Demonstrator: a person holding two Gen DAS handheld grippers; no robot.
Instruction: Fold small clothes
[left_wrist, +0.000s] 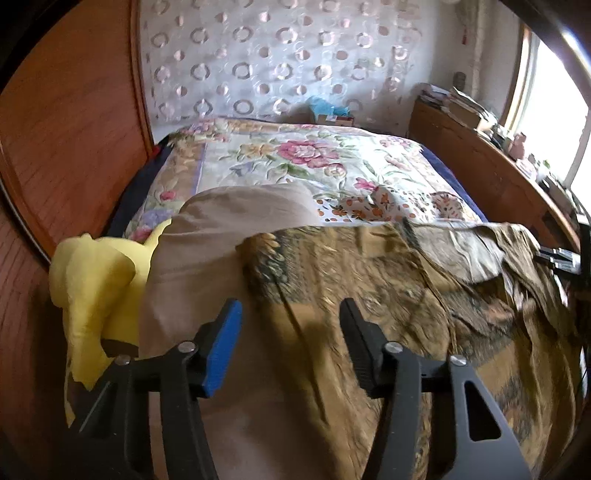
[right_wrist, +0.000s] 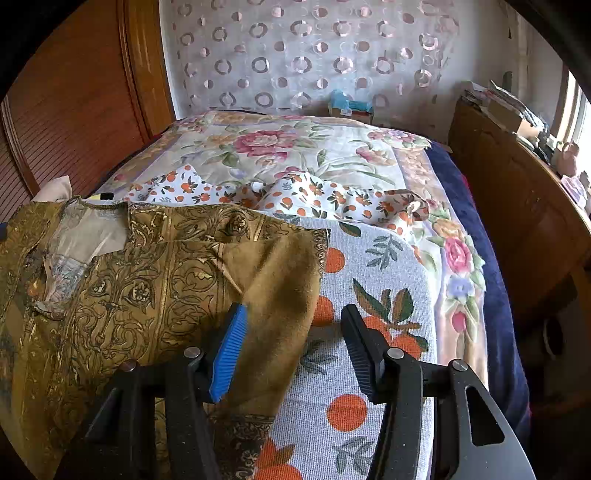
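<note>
The left hand-held gripper (left_wrist: 290, 332), jaws apart and empty, hovers over a gold patterned garment (left_wrist: 369, 280) on a floral bed (left_wrist: 295, 155). A beige cloth (left_wrist: 207, 251) and yellow cloth (left_wrist: 99, 288) lie left.

Your left gripper (left_wrist: 291, 343) and right gripper (right_wrist: 295, 347) both angle downward, jaws parted, gripping nothing.

Gold patterned garment (left_wrist: 369, 314) smeared by motion blur near the bed's near edge, yellow cloth (left_wrist: 99, 288) half hidden behind beige cloth (left_wrist: 207, 243), orange-print cloth (right_wrist: 332, 199) partly covered, windowsill clutter (left_wrist: 524, 147) too small to tell.
</note>
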